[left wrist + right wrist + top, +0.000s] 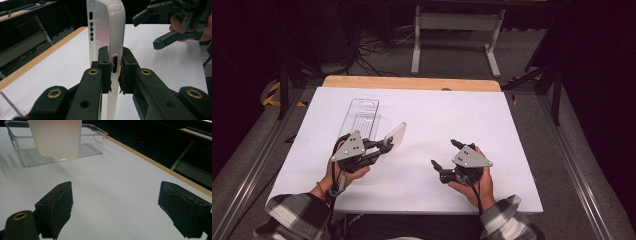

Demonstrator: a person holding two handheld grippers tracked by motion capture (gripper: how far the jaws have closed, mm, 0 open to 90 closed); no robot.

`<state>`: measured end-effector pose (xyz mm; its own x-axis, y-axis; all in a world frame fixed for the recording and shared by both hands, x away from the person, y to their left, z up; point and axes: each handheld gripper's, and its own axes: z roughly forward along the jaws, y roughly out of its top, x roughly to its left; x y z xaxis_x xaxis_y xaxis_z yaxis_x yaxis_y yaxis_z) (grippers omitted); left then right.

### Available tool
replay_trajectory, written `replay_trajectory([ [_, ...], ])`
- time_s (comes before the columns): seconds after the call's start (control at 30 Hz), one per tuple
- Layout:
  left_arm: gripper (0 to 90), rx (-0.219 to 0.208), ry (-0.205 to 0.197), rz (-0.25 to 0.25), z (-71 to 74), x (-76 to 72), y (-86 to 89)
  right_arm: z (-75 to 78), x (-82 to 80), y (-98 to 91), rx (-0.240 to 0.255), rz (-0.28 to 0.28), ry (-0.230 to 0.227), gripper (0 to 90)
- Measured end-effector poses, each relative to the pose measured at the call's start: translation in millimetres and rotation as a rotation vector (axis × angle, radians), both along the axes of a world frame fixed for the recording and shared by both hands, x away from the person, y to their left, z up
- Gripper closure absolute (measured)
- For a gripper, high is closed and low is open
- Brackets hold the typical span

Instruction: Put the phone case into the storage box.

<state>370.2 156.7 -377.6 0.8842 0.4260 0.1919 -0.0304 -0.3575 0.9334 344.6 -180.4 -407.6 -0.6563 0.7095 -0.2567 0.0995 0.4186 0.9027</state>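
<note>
**Handling notes: translucent phone case, left-hand grip**

Tray (363,117), clear plastic, sits upper left of the high view, just behind your left gripper (384,143). That gripper is clamped on the phone case (395,135), holding it off the white table (492,125) left of centre. In the left gripper view the pads pinch the case (106,35) at one side rail, beside a port cutout. Judge it light, thin-walled, flexible and rather slick; grip the rail, not the open back, and squeeze gently. Your right gripper (445,154), right of centre, stands wide open and empty. No brand, label or writing is legible on anything.
</note>
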Motion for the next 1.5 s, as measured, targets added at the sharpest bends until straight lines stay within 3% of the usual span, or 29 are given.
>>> replay_trajectory([
  [0.1,81.6,-0.016,0.002,0.001,0.0,-0.1,1.2,-0.1,0.1,-0.1,0.001,0.000,0.001,13.4],
  [0.17,81.6,-0.002,0.000,-0.002,1.6,0.1,3.8,-0.2,0.2,0.0,-0.001,0.000,0.002,13.4],
  [0.77,81.6,-0.015,-0.010,0.011,8.7,3.8,21.1,-0.8,1.1,-0.1,-0.006,-0.001,0.004,13.3],
  [1.5,81.6,-0.058,-0.008,0.048,14.1,10.0,39.8,0.1,2.0,-1.6,-0.002,-0.015,-0.006,13.6],
])
